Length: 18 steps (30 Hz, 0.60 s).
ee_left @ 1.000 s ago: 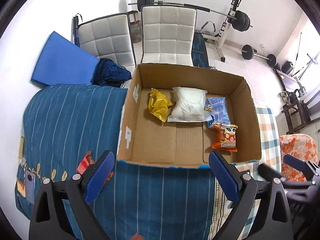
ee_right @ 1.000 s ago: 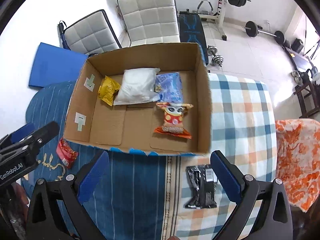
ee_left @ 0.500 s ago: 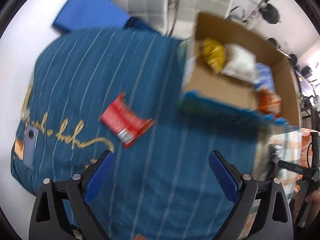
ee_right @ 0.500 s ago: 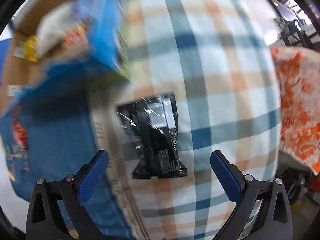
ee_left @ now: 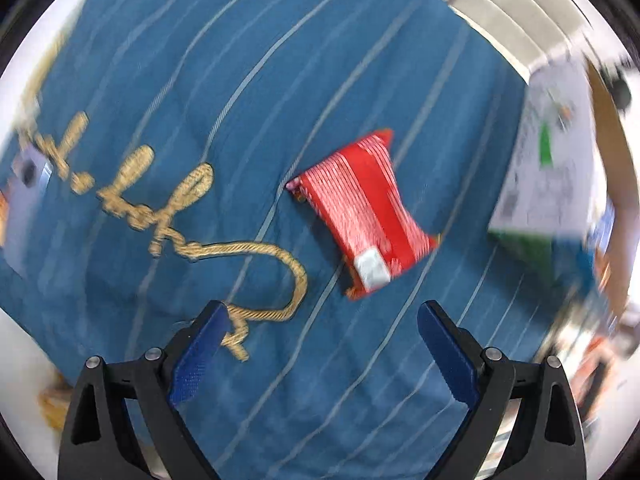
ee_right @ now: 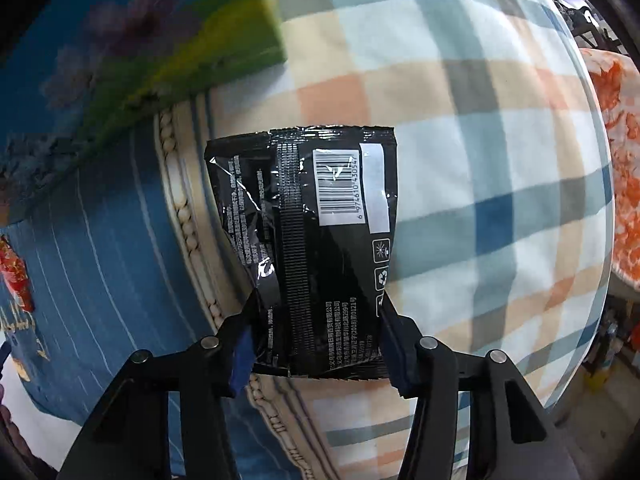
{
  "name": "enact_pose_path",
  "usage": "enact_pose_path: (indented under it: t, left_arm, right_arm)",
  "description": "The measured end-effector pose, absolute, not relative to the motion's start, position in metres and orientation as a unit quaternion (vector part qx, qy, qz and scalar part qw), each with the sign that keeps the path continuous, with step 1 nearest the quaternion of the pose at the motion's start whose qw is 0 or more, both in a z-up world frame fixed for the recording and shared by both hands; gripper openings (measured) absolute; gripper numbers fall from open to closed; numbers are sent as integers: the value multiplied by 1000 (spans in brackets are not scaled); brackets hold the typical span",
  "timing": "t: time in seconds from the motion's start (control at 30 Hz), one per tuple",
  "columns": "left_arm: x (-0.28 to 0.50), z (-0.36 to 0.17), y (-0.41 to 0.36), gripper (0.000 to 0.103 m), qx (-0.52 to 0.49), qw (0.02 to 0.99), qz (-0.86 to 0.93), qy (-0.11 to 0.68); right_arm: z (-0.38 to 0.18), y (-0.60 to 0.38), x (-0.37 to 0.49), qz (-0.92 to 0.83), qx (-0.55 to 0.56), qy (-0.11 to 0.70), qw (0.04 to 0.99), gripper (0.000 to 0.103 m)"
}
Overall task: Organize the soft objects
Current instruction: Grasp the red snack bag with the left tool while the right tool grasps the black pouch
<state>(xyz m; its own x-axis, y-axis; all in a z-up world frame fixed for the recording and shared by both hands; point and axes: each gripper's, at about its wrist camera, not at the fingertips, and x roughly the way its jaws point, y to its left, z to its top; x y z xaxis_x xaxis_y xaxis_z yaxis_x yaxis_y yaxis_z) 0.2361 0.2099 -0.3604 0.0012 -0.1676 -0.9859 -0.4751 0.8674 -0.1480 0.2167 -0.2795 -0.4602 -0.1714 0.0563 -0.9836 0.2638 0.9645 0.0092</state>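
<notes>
Right tongs (ee_right: 316, 340): pointing down at the bed, jaws just closing on the near end of the black packet (ee_right: 316, 232). Both pads meet its side edges and pinch it narrower there, so it is grasped. Grip taken low and across the width, probably so the soft pack lifts without slipping.

Black packet: lies flat, barcode up, on the plaid blanket (ee_right: 460, 160), its left edge by the beaded trim where plaid meets the blue cloth. Far end extends away from the jaws.

Box (ee_right: 160, 60): printed outer wall beyond the packet, upper left; likely the destination.

Left tongs (ee_left: 320, 356): jaws spread wide, nothing between them, hanging over the blue striped blanket (ee_left: 200, 60).

Red packet (ee_left: 364, 216): lies flat on that blanket, ahead of the open jaws and slightly right of centre, not yet between them. Apparently next for pickup. View blurred.

Box wall (ee_left: 552, 160): far right, apart from the red packet.
</notes>
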Motion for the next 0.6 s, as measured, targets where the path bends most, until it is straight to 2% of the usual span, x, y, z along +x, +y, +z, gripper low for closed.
enact_pose_path:
  t: [0.1, 0.23, 0.3, 0.33, 0.37, 0.6]
  left_arm:
    - [250, -377, 218, 97, -273, 652, 118, 698]
    - [274, -399, 211, 97, -274, 636, 117, 712]
    - [286, -410, 204, 88, -256, 632, 117, 722]
    - [290, -413, 201, 70, -249, 634, 117, 722]
    - [293, -415, 198, 64, -241, 637, 116, 723]
    - [278, -406, 162, 47, -160, 673, 95, 716]
  right_arm:
    - [-458, -272, 210, -91, 101, 756, 640, 55]
    - [-455, -269, 210, -94, 112, 758, 635, 54]
    - [-454, -268, 208, -97, 114, 759, 634, 54]
    - [-453, -268, 207, -98, 115, 760, 633, 54]
    - [-453, -268, 208, -99, 115, 760, 632, 54]
    - [-449, -265, 224, -91, 101, 767, 627, 53]
